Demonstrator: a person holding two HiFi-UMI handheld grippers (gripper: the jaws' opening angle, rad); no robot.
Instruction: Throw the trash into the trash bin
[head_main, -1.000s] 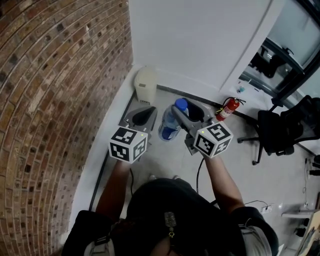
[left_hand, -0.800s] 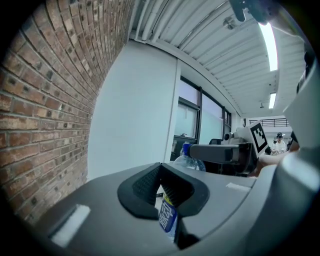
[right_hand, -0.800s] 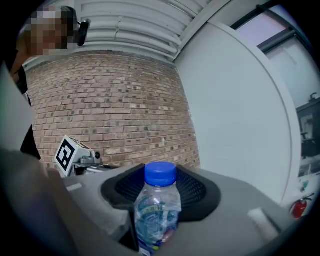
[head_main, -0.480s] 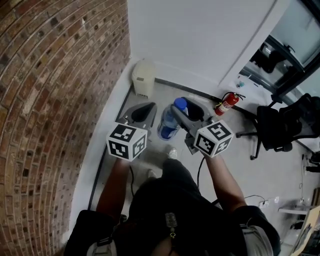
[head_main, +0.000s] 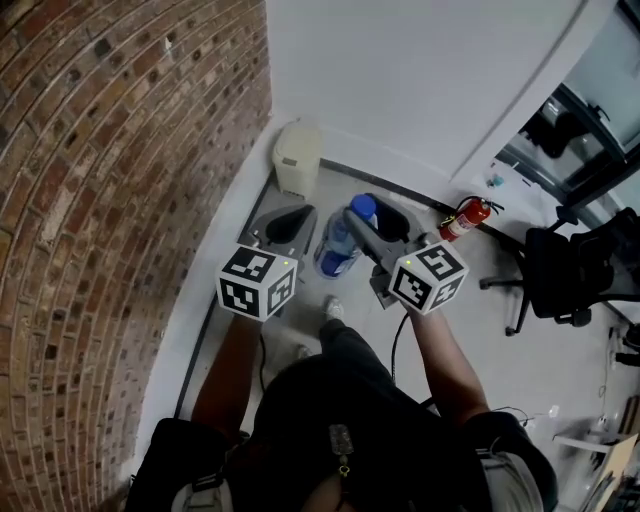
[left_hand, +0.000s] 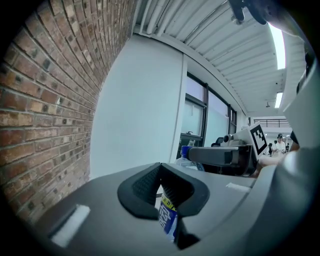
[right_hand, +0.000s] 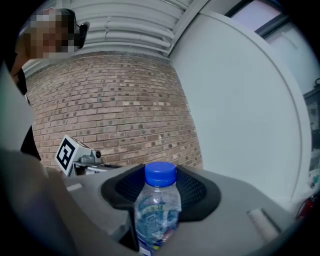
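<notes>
Right gripper view is showing the right gripper (right_hand: 161, 192) clamping its dark padded jaws on a clear plastic bottle (right_hand: 156, 210) with a blue cap, the pads pressing on the upper body just under the cap. The bottle is looking thin-walled and mostly empty, so it is likely handling as light, smooth and easy to dent. The stiffer shoulder below the cap seems the safest place to be holding it, with moderate pressure so it is not slipping out. Head view is adding what this close view is missing. The trash bin (head_main: 297, 160), a cream lidded one, is standing ahead in the corner where the brick wall (head_main: 110, 180) is meeting the white wall, well apart from the bottle (head_main: 338, 250). That bottle is being carried in the air by the right gripper (head_main: 368, 222), just beside the left gripper (head_main: 288, 225). A red fire extinguisher (head_main: 468, 215) is lying near the bin's right. Left gripper view is showing the left gripper (left_hand: 161, 187) with its jaws meeting at the tips and gripping nothing. A sliver of blue and yellow label is showing through the slit, probably the same bottle (left_hand: 189, 161) beyond.
</notes>
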